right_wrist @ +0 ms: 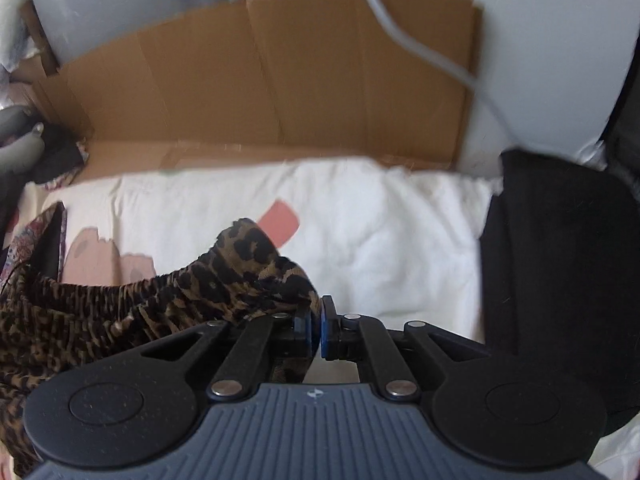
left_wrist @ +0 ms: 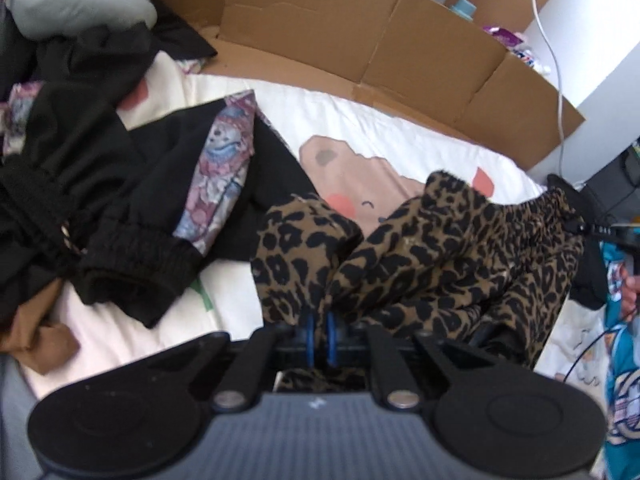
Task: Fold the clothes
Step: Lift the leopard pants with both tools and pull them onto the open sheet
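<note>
One leopard-print garment [left_wrist: 420,248] is in work; two claws hold it. To its left lies a heap of black clothes [left_wrist: 100,168] with one paisley-patterned piece [left_wrist: 224,168] and one brown piece [left_wrist: 36,340]. The left claw [left_wrist: 320,328] is closed on a bunched fold of the leopard-print garment. The right claw [right_wrist: 316,324] is closed on the garment's gathered elastic edge. The fabric hangs between both claws above the bed sheet [left_wrist: 384,128], which is white with a cartoon print. One flattened cardboard sheet [left_wrist: 320,28] stands behind the bed against a white wall [right_wrist: 552,60]. One white cable [left_wrist: 556,64] hangs at right.
</note>
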A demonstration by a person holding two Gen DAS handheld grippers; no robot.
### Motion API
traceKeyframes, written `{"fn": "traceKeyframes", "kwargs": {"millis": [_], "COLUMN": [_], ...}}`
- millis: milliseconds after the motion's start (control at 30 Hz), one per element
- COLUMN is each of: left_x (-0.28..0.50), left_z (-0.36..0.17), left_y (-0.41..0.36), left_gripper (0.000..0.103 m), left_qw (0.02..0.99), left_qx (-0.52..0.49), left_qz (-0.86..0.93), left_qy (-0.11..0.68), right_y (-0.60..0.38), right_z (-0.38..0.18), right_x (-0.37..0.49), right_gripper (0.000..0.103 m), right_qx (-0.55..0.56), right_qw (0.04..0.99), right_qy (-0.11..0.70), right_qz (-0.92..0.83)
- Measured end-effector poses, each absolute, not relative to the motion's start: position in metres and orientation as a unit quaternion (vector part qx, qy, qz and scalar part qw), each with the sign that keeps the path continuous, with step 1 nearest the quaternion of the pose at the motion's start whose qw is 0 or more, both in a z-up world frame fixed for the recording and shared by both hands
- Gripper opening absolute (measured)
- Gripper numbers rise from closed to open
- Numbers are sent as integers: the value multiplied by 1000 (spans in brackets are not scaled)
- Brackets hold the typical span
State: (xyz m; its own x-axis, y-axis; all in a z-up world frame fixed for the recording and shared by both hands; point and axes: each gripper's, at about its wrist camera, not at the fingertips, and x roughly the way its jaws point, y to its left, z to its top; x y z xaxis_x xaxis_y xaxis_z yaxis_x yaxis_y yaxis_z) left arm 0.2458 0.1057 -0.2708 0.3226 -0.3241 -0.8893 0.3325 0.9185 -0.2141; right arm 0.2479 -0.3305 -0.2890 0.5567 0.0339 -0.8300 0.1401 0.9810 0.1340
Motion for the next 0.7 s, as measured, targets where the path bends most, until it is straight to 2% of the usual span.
{"fn": "traceKeyframes", "kwargs": {"millis": [67, 100, 133, 200, 233, 300, 333, 467, 700], "left_x": [247, 249, 251, 253, 254, 254, 253, 252, 252], "left_z": [-280, -285, -289, -288, -286, -281, -278, -274, -270], "left_y": [102, 100, 99, 98, 98, 98, 98, 97, 96], "left_gripper": [10, 12, 14, 19, 22, 43, 46, 47, 47], "left_qw": [813, 812, 810, 814, 818, 826, 830, 834, 840], "left_qx": [35, 47, 59, 75, 80, 86, 85, 75, 58], "left_qz": [-195, -191, -187, -179, -179, -178, -179, -181, -182], "left_qy": [548, 550, 552, 548, 541, 528, 522, 515, 508], "right_y": [-327, -325, -323, -319, -317, -315, -313, -300, -254], "right_z": [-296, -297, -297, -295, -293, -291, -291, -300, -315], "right_x": [249, 246, 243, 236, 231, 223, 218, 207, 199], "right_gripper": [11, 20, 39, 50, 49, 49, 49, 50, 49], "right_qx": [100, 101, 103, 112, 121, 164, 193, 321, 366], "right_qw": [873, 872, 873, 872, 870, 859, 850, 796, 755], "right_qy": [476, 476, 475, 475, 475, 484, 489, 512, 542], "right_qz": [-37, -43, -47, -46, -43, -32, -23, 24, 50]}}
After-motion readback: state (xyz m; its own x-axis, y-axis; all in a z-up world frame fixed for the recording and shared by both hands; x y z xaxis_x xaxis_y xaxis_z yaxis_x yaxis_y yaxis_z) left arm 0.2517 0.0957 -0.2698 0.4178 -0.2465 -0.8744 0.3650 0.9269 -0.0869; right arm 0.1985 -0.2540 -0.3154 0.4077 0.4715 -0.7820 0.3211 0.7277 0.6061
